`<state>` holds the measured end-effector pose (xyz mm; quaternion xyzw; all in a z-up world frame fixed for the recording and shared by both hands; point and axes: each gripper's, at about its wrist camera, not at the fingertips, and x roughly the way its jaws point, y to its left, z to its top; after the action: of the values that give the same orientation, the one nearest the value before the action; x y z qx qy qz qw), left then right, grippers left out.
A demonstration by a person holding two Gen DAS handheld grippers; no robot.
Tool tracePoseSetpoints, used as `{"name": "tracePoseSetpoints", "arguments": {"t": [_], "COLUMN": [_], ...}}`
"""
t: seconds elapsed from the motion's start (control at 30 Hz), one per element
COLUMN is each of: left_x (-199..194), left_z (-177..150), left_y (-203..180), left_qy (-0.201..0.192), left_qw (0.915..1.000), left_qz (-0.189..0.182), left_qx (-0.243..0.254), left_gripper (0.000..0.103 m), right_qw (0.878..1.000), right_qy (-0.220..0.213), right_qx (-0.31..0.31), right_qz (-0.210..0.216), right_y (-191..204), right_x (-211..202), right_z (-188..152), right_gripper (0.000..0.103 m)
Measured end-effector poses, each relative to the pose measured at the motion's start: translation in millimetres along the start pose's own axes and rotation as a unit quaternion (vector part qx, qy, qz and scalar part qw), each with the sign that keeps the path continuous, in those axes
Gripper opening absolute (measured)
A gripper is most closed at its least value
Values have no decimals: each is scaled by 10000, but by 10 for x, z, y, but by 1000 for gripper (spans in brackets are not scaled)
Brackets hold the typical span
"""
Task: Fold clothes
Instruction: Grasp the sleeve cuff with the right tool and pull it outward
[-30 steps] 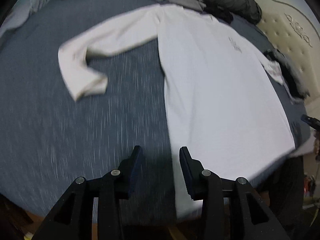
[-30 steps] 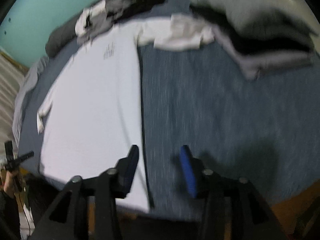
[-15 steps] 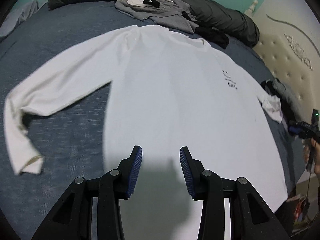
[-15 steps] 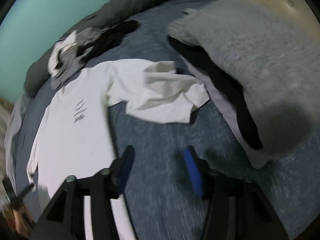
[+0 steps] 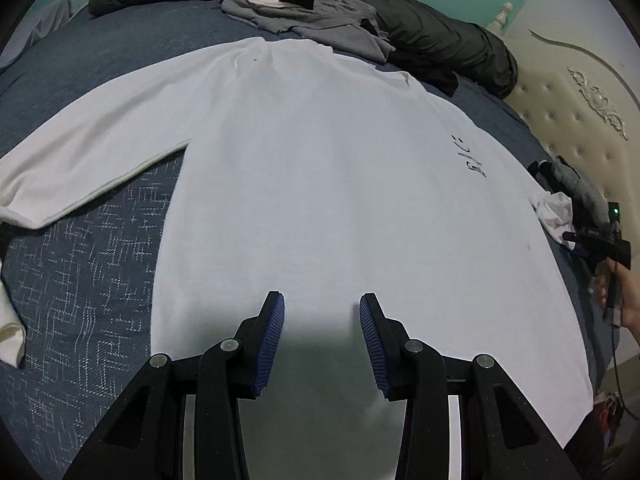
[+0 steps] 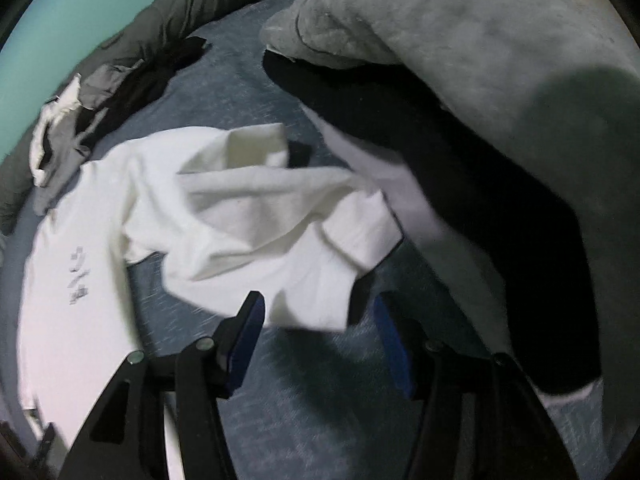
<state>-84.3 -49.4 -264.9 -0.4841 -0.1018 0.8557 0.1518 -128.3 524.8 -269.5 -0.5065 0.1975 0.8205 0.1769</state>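
Shirt: a white long-sleeved shirt (image 5: 320, 184) lies spread flat, front up, on the bed (image 5: 80, 272), its hem at the near edge and its collar at the far side.
Print: a small dark smile mark with lettering (image 5: 468, 156) sits on the chest, right of the middle.
Left sleeve: stretched out to the left across the blue cover, its cuff (image 5: 10, 336) bent back toward the near side.
Right sleeve: crumpled and folded over itself (image 6: 272, 216), lying just beside a heap of grey and black clothes (image 6: 480, 80).
Left claw: the left claw (image 5: 322, 336) hovers over the lower body of the shirt, its jaws apart with nothing between them.
Right claw: the right claw (image 6: 318, 332) hangs over the crumpled sleeve, jaws apart and empty; the sleeve's edge lies just beyond the tips.
Far side: a dark quilt (image 5: 440, 40) and a pile of grey and white garments (image 5: 304, 4) lie beyond the collar.
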Motion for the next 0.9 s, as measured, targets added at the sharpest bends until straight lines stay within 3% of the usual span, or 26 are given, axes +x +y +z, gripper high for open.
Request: {"name": "tracePoseSetpoints", "arguments": {"t": [0.03,0.13,0.2,0.27,0.33,0.63,0.9], "left_x": [-5,-20,-29,-38,-44,-34,-43], "left_z": [-5,-13,-5,7,12,8,-11], "left_y": [0,8,23,27,20,-17,-50], "left_qy": [-3,-13,-38,-67,-84,-94,-114], "left_qw": [10000,10000,10000,10000,9999,9999,9998], "left_qz": [-9,-37,-69,-72,-54,-84,-85], "left_qx": [21,53,13,-3,32,88,153], "left_gripper": [43,43,43,43,43,43,43], "right_qw": [10000,9998,9996,9992,9986,9825,9735], "right_qy": [-18,-18,-37,-77,-168,-873,-1499], "right_qx": [-35,-144,-206,-312,-449,-1639,-1670], "right_qz": [-61,-156,-204,-231,-211,-122,-437], "right_y": [8,42,72,109,144,435,230], "right_x": [14,39,36,7,-60,-913,-1709], "right_z": [5,11,4,-8,-19,135,764], "right_gripper": [57,36,29,12,8,7,6]}}
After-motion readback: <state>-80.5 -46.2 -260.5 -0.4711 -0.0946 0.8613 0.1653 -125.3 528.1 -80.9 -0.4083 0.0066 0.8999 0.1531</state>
